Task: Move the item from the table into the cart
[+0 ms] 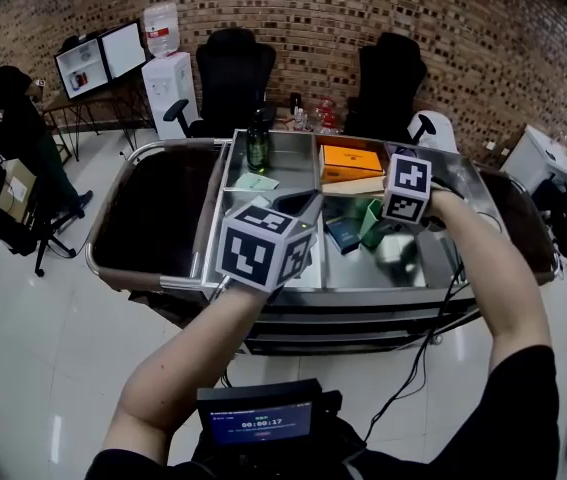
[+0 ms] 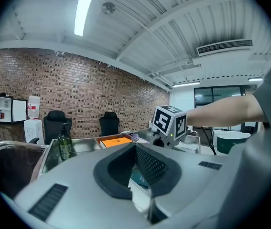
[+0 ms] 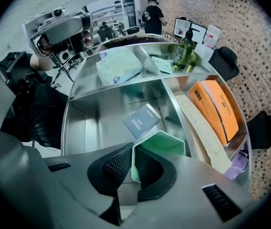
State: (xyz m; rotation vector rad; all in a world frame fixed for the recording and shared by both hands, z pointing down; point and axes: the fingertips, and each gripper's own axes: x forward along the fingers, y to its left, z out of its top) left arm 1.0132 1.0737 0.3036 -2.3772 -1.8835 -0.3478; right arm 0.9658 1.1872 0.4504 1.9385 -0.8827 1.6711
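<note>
A steel cart with several compartments stands before me. My right gripper points steeply down into its near right compartment. It is shut on the thin wall of a green box, which shows in the head view as the green box. Just beyond the box a dark blue booklet lies on the compartment floor. My left gripper hovers over the cart's middle, roughly level. In the left gripper view the left gripper has its pads meeting with nothing between them.
An orange box and a long beige box fill the far right compartment. A green pump bottle and a pale packet sit in the far left ones. A black bag hangs at the cart's left. Two office chairs stand behind.
</note>
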